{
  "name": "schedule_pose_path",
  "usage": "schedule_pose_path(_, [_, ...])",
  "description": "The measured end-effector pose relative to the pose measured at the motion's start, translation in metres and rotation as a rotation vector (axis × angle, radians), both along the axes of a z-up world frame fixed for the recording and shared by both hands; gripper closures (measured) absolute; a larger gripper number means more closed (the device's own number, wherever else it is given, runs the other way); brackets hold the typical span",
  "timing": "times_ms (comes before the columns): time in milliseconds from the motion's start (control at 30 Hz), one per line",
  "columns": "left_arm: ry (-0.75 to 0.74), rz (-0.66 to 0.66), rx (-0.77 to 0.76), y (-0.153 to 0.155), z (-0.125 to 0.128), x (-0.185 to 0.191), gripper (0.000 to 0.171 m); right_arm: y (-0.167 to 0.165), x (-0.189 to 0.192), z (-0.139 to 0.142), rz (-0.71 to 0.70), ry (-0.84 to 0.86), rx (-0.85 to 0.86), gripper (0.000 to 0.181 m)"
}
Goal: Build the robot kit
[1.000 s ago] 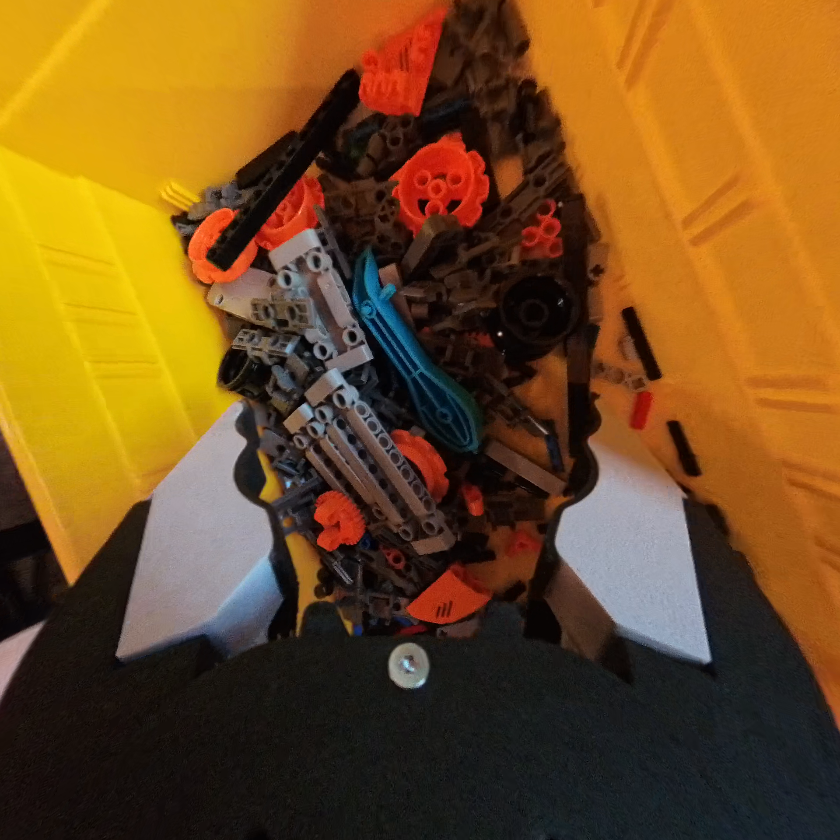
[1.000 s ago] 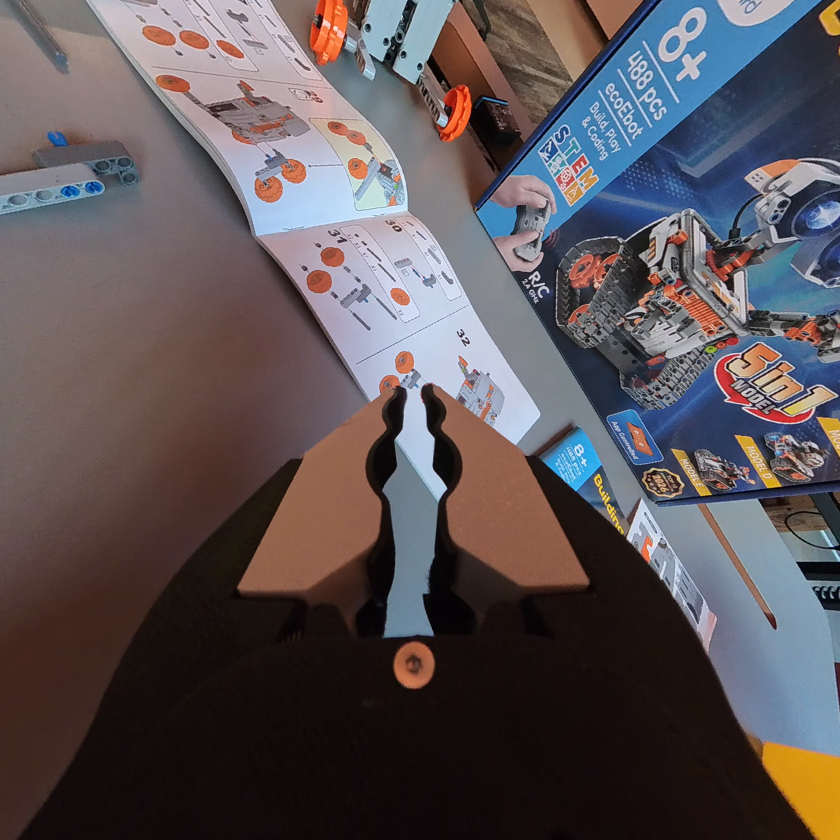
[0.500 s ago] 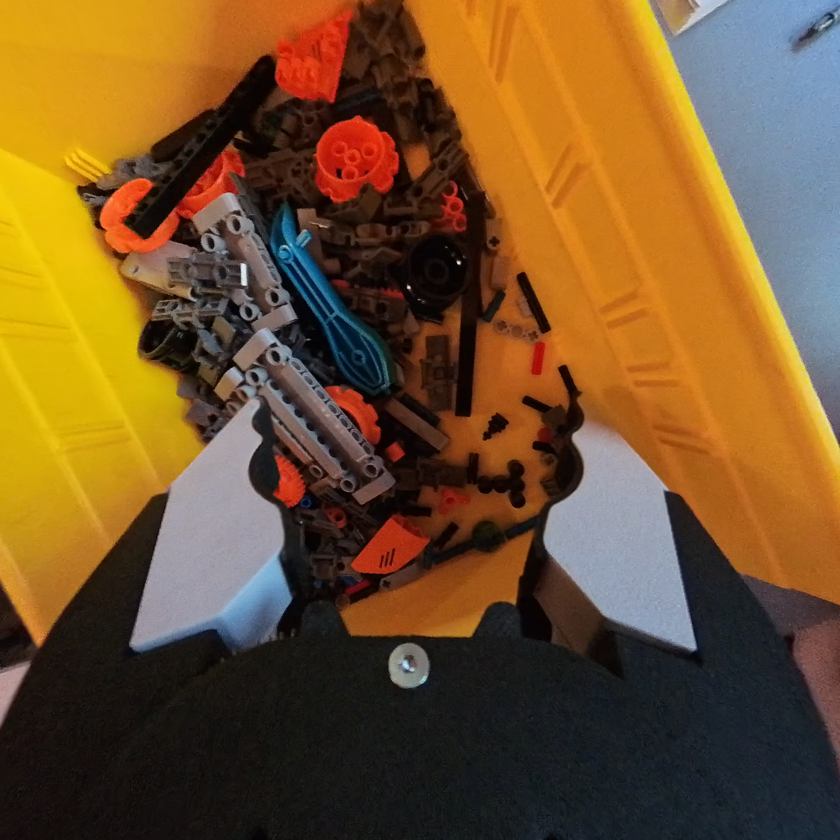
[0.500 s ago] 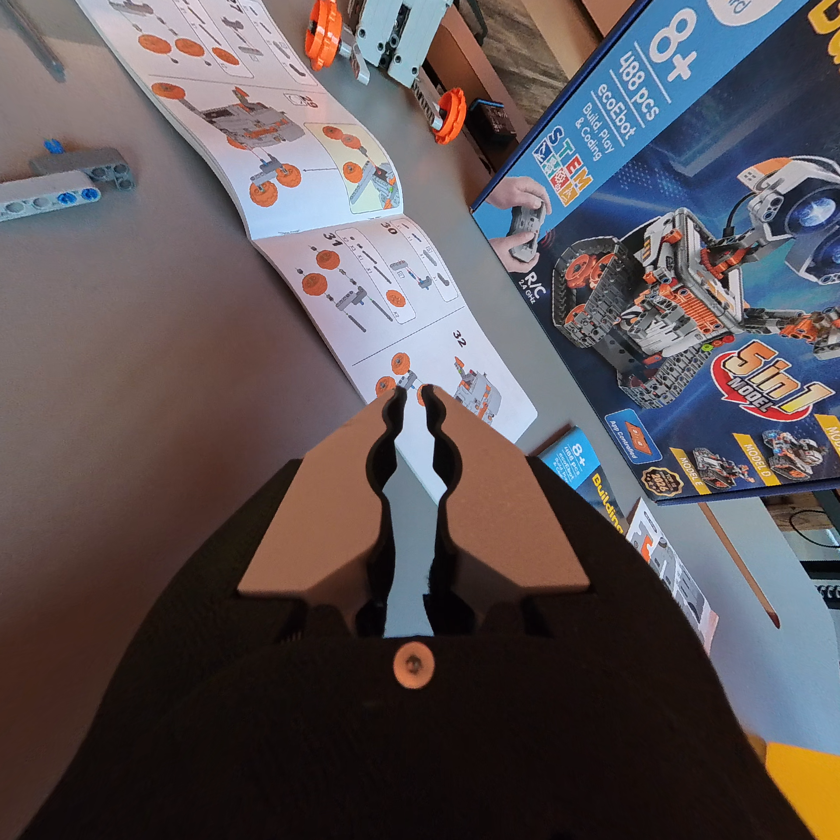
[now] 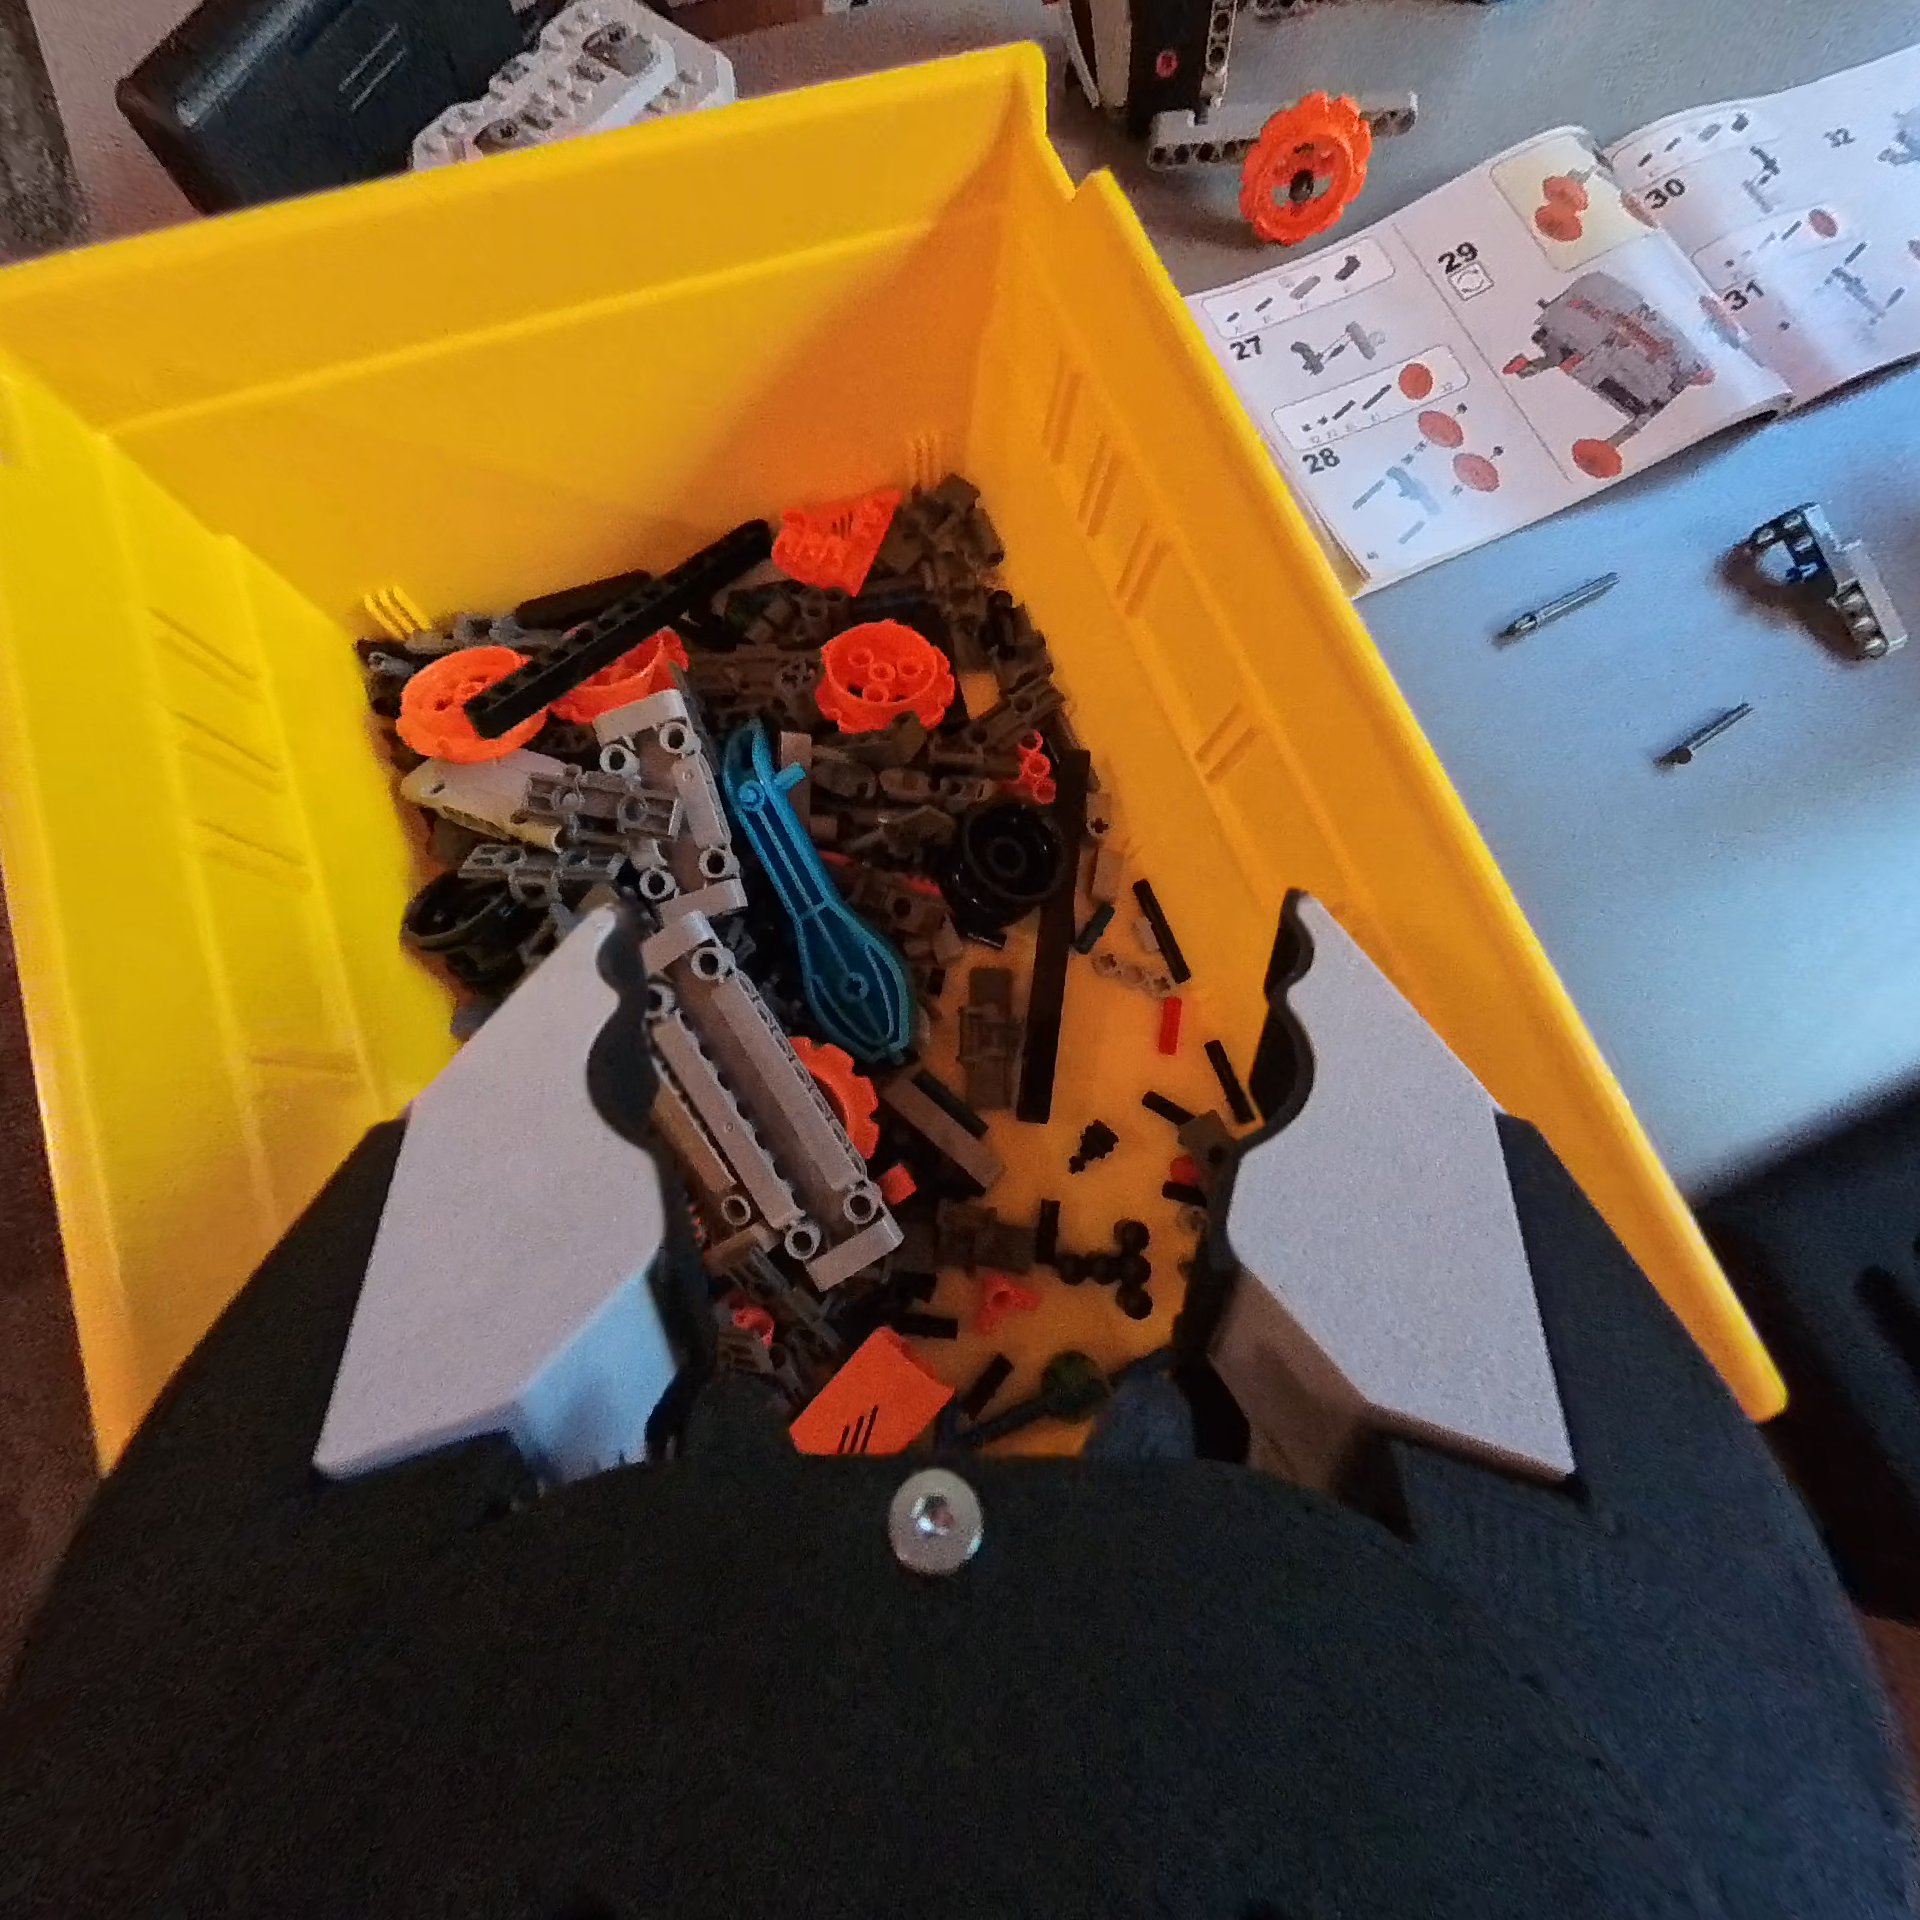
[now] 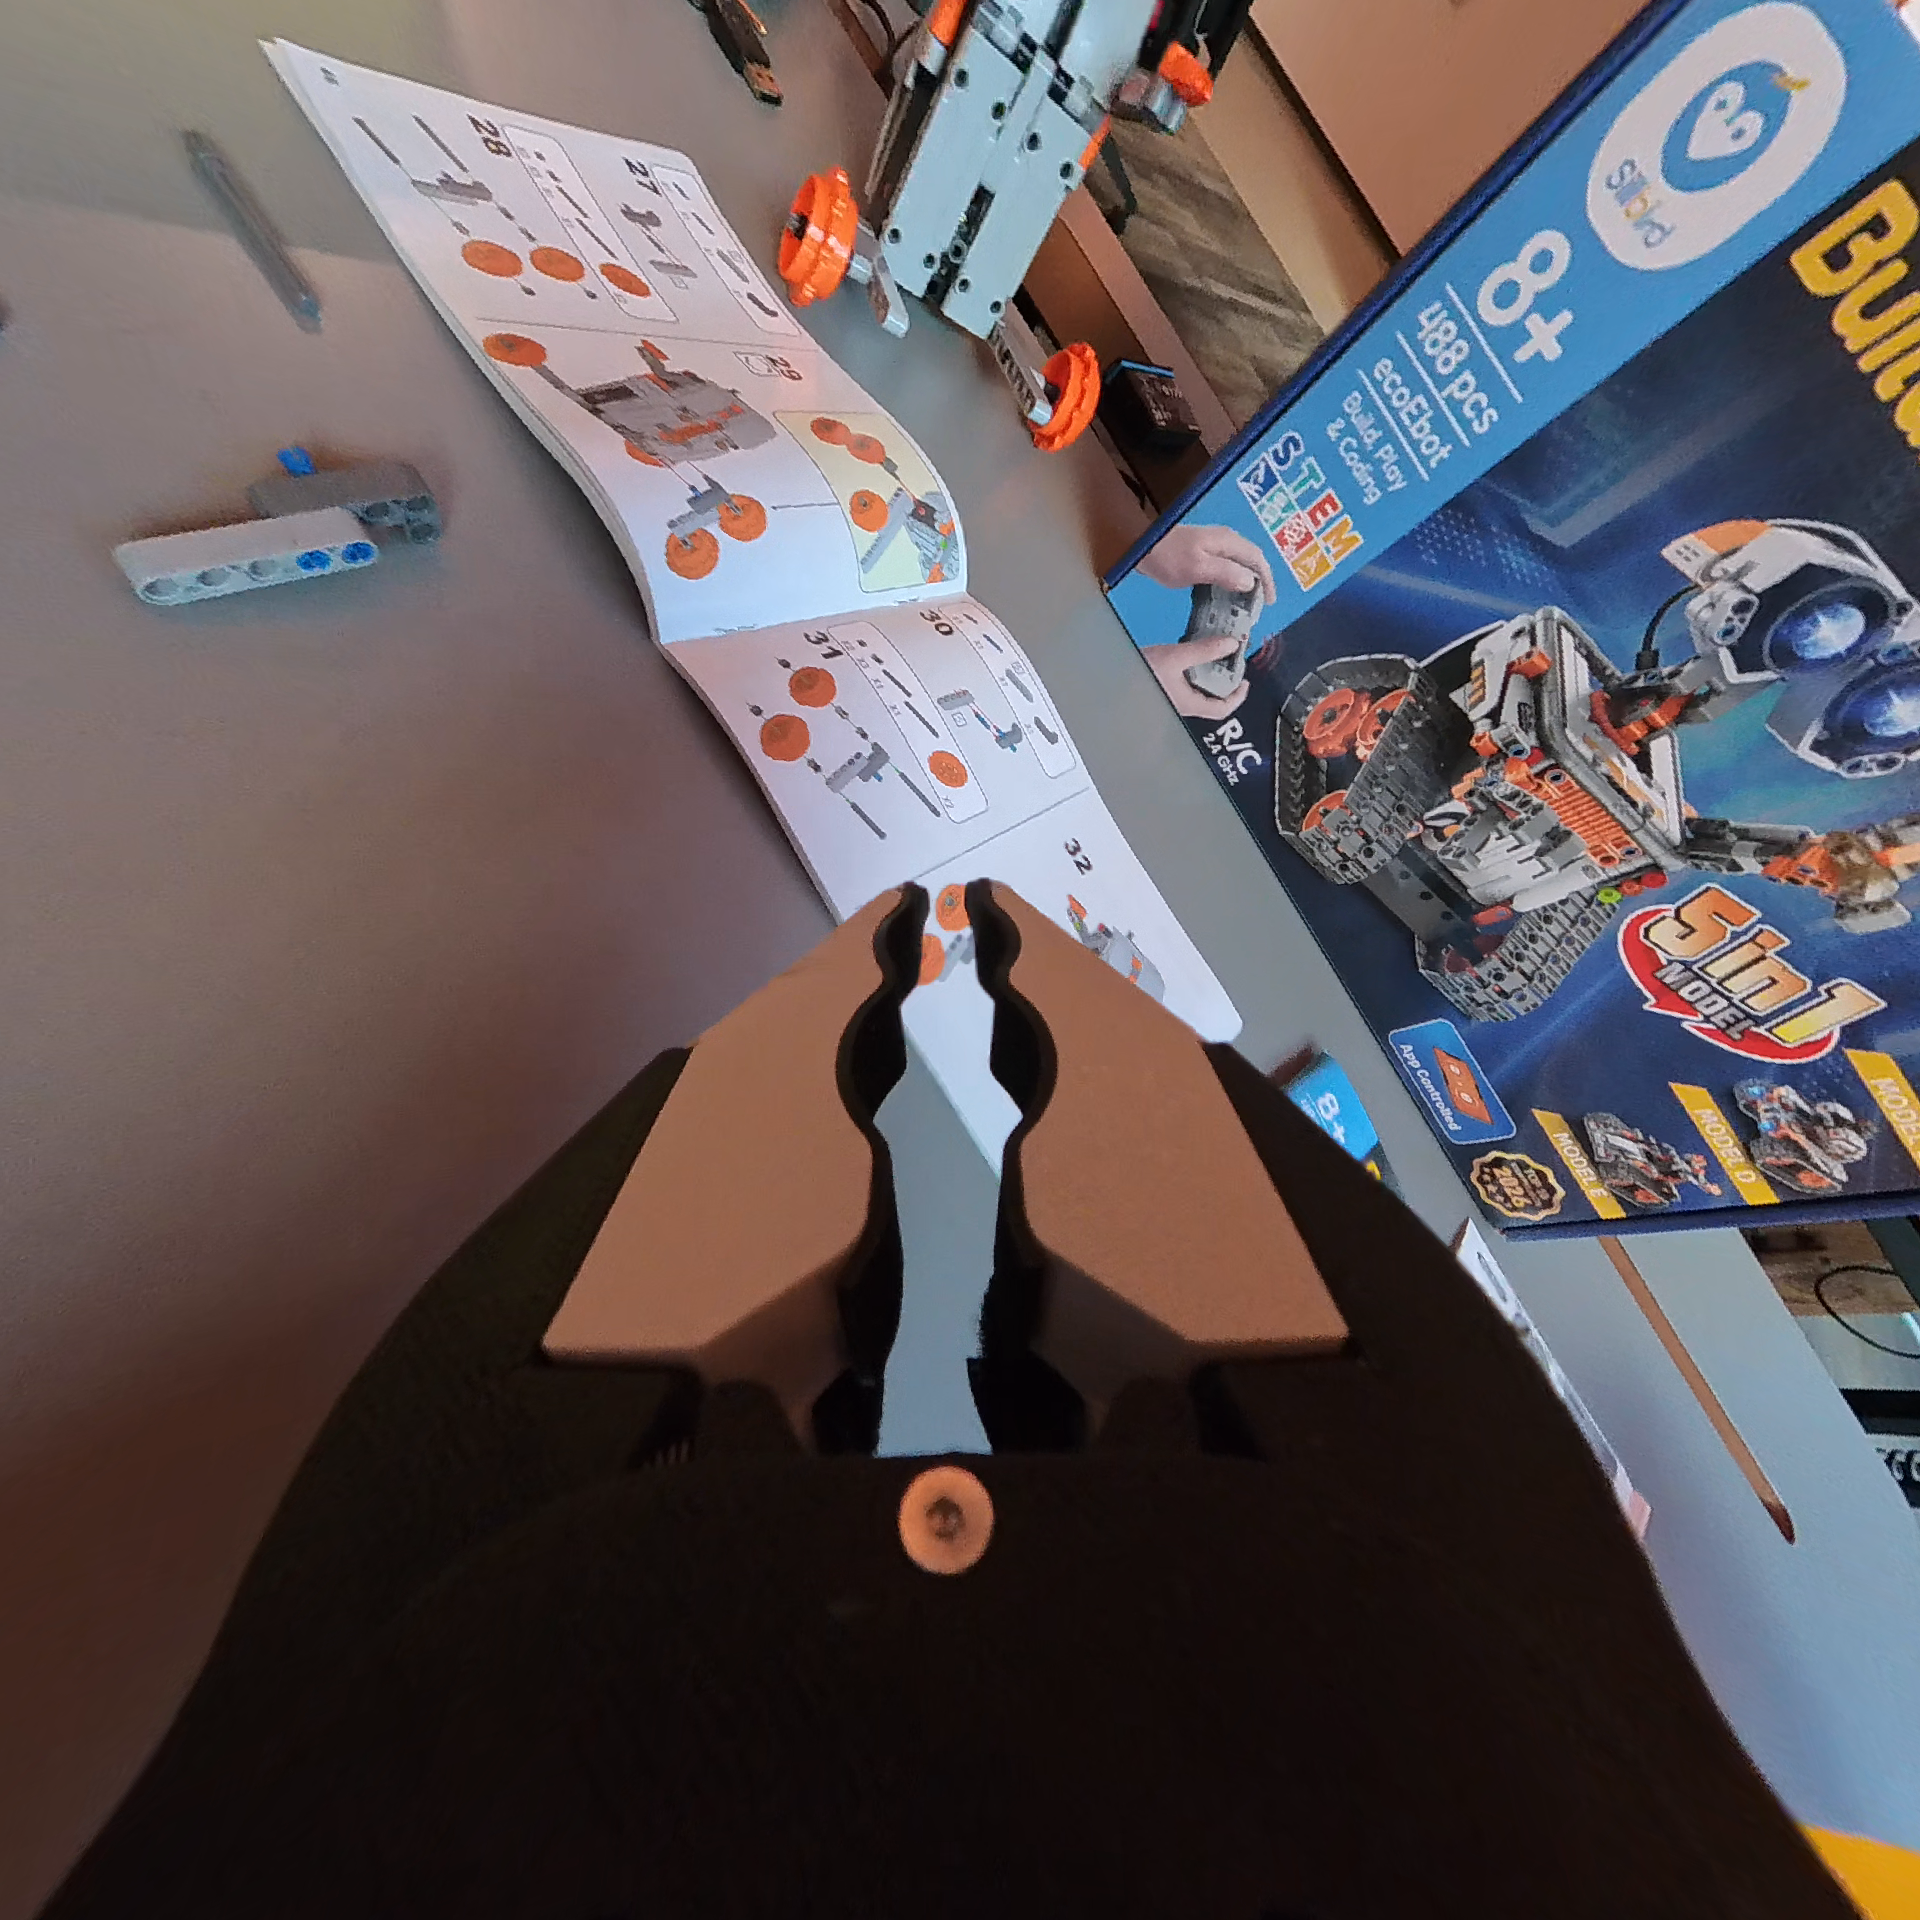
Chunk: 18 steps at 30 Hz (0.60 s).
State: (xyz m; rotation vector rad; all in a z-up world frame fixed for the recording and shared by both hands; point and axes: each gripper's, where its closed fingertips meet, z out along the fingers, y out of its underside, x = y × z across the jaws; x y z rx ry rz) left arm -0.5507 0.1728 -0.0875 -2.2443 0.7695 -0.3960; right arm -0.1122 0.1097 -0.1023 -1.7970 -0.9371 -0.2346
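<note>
While both pairs hang in the air gripping nothing, here's the rundown:

left tongs: spread wide, empty, hanging over the near end of the yellow bin, looking down into it.

closest to the left tongs: a light grey beam assembly, right under the left finger. Its long axis runs from near the tongs away and to the left, so roughly along the fingers, not across them.

around that: blue tool-shaped piece just beside the beam, similar slant; orange wheels and a black beam farther back; small black pins loose on the bare bin floor near the right finger.

right tongs: nearly together, thin gap showing, nothing in it. They hover over the near corner of the open instruction booklet on the grey bench.

farther out: a grey beam with blue pins well off to the left, half-built model past the booklet, kit box standing to the right.

nearer arm: for the bin, clearly the left.
</note>
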Motion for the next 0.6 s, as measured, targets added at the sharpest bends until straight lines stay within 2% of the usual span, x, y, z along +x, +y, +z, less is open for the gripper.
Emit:
schedule_pose_path(267, [-0.149,-0.057,0.022,-0.007,0.023,0.029,0.066,-0.010,-0.017,0.006,0.071,0.007,0.025,0.173])
schedule_pose_path(600, [-0.275,-0.027,0.203,-0.029,0.083,0.043,0.069,-0.030,-0.054,0.008,0.187,-0.014,0.053,0.173])
